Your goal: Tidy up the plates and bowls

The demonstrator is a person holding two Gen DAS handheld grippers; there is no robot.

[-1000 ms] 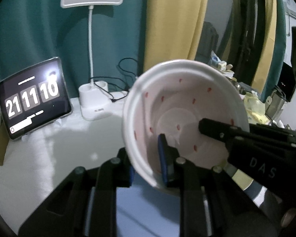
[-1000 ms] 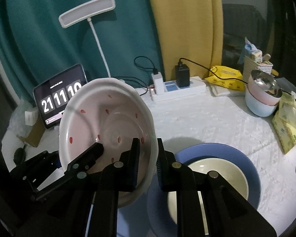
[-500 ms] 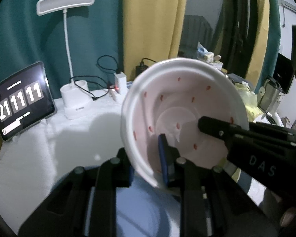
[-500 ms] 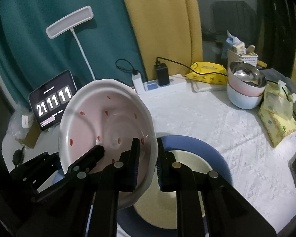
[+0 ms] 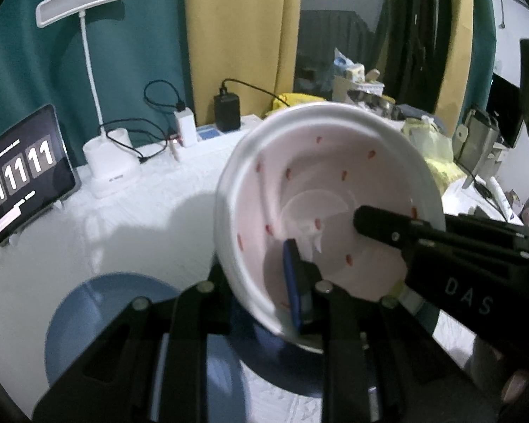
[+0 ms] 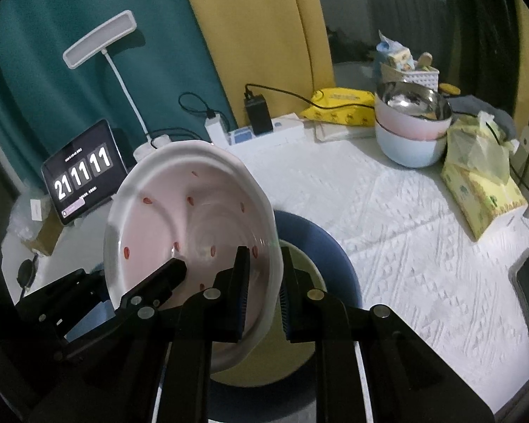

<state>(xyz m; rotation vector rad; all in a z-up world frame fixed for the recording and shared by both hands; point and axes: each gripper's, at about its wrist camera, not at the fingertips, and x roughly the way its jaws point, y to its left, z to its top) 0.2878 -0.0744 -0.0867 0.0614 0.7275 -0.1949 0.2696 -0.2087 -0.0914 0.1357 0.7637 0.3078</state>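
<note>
Our right gripper and left gripper are both clamping the tilted white speckled plate above the blue plate on the desk.

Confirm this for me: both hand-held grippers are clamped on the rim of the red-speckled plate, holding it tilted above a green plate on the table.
Not quite. The plate on the table beneath is blue, with a cream dish on it, as the right wrist view shows. The rest stands: the left hand-held gripper and right hand-held gripper both clamp the red-speckled plate, tilted above it.
</note>
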